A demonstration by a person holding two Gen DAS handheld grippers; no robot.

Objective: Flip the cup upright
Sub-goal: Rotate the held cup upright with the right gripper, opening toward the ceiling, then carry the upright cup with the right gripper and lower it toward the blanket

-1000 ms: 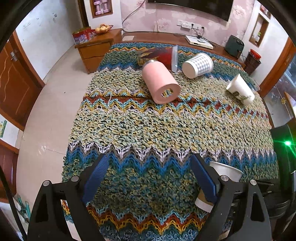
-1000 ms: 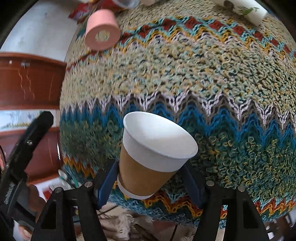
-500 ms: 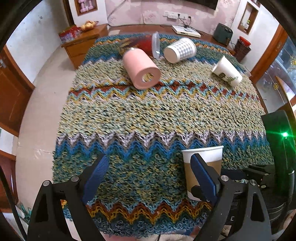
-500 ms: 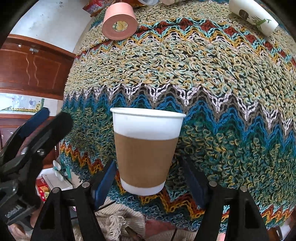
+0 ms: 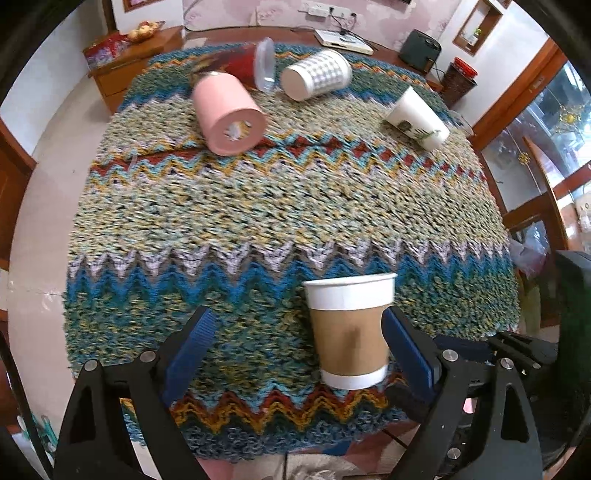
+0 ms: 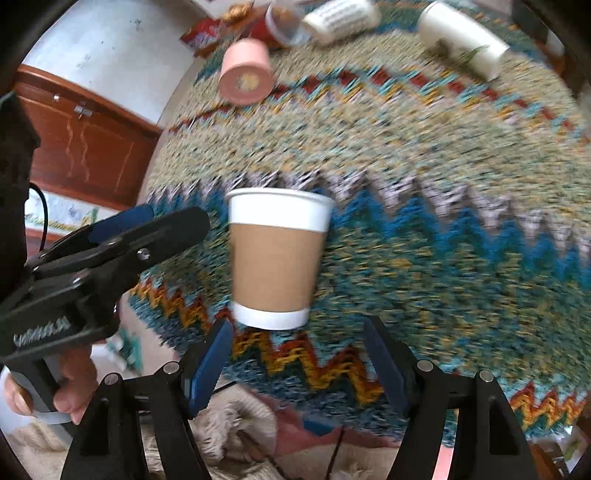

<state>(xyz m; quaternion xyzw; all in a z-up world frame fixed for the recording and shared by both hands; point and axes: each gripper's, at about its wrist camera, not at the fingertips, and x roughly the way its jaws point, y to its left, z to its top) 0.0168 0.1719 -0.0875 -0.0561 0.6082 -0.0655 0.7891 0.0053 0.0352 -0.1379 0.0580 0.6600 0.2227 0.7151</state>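
I see the paper cup [image 6: 275, 258] standing upright near the bench's [image 5: 258, 206] front edge — my right hand-held gripper [image 6: 295, 365] is spread wide behind it, apart from it. My left hand-held gripper [image 5: 301, 350] is spread too — its right finger sits just beside the cup.

A pale tiled floor [image 5: 48, 206] is seen left of the table, which is covered by a zigzag-patterned knitted cloth [image 5: 280, 206]. Beyond the cloth, a low wooden cabinet [image 5: 125, 70] is placed against a pink floral-papered wall [image 5: 236, 13], with a fruit bowl [image 5: 144, 30] set on it. A wall socket strip [image 5: 327, 11] is mounted above the cloth's far edge. To the cloth's right, a wood-framed glass cabinet [image 5: 546, 122] is lit by daylight. A brown wooden door [image 6: 88, 147] is visible at the cloth's left.
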